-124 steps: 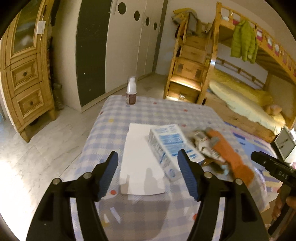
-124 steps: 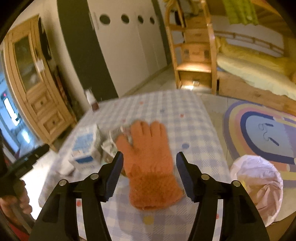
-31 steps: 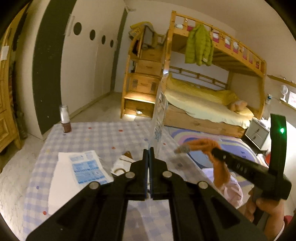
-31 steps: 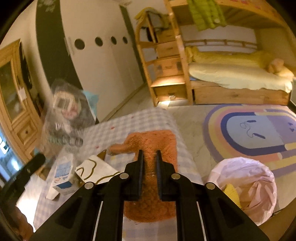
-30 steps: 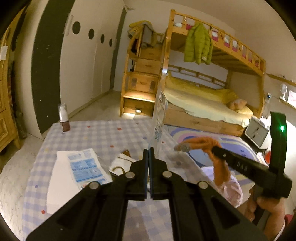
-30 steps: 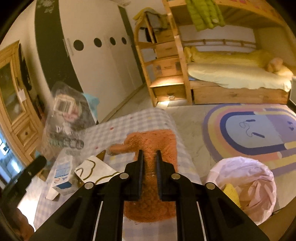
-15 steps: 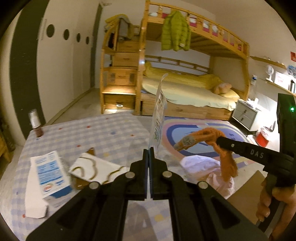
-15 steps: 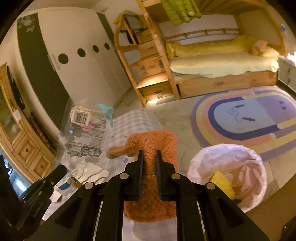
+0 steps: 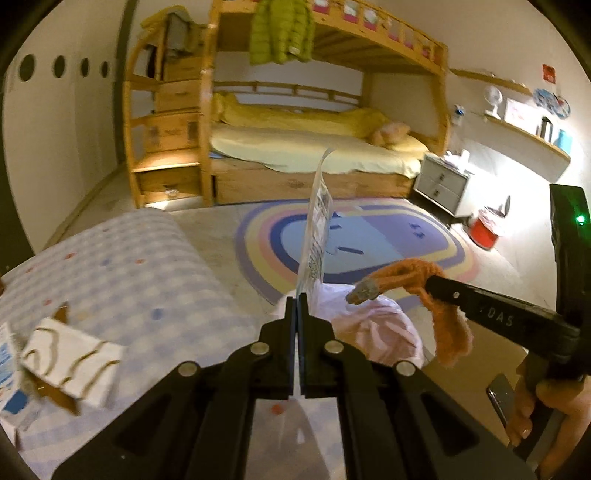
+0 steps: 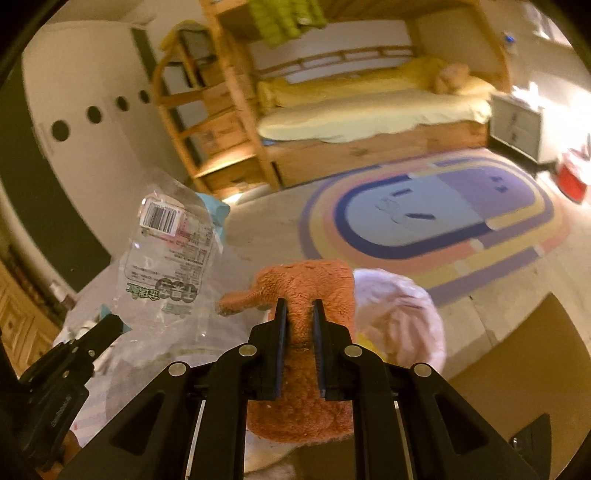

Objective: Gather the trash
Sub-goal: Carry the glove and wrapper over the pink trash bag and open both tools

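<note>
Transport is proceeding: left gripper (image 9: 297, 301) is clamping a clear wrapper (image 9: 317, 221), right gripper (image 10: 298, 314) is clamping an orange glove (image 10: 306, 288), both nearing the pink-lined bin (image 10: 399, 314), where release is needed next.

We note an orange fuzzy glove (image 10: 306, 291) and a clear plastic wrapper (image 10: 166, 258) bearing a black-and-white barcode label and green print. The bin bag (image 10: 399, 314) is pale pink. The tablecloth (image 9: 122, 273) is a pale blue-and-white check with scattered coloured dots. The rug (image 9: 369, 240) shows concentric blue, purple, yellow and pink bands. The jacket (image 9: 280, 33) is lime green.
</note>
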Demonstrator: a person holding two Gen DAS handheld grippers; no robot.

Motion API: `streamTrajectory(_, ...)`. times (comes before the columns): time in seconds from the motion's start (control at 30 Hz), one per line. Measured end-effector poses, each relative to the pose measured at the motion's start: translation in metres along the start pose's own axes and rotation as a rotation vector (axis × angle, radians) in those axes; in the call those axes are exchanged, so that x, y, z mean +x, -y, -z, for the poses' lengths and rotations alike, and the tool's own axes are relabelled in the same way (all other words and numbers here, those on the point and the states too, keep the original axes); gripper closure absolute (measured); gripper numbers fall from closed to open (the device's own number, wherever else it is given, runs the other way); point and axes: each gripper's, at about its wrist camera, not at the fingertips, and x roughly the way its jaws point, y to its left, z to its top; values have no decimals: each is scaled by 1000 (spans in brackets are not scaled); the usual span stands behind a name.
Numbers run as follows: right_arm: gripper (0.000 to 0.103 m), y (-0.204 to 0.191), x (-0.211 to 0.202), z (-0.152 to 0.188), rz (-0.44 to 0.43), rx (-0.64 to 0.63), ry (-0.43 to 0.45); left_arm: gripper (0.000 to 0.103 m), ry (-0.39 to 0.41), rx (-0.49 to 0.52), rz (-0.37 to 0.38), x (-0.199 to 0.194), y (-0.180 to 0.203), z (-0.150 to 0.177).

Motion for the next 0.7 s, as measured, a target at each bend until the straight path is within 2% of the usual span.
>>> streamTrajectory(0.23,88,32,21,-4,40,28,-47,103,-47,22,64,44,25,-7)
streamTrajectory(0.37,84,40,39,-7,43,28,-71,101,-66,30,67,60,25,-8)
streamTrajectory(0.4,81,41,43,-7,44,27,-75,98,-74,31,73,63,25,-8)
streamTrajectory(0.43,69,42,46,-8,47,27,-79,86,-78,31,72,64,24,-8)
streamTrajectory(0.47,50,43,51,-9,50,30,-83,66,-76,28,68,64,23,-9)
streamTrajectory(0.5,45,44,54,-10,54,36,-84,57,-69,17,62,65,20,-9)
streamTrajectory(0.53,44,45,55,-11,57,39,-81,54,-60,-3,54,64,17,-10)
streamTrajectory(0.7,44,47,50,-11,56,51,-78,54,-57,-91,37,55,-5,-14)
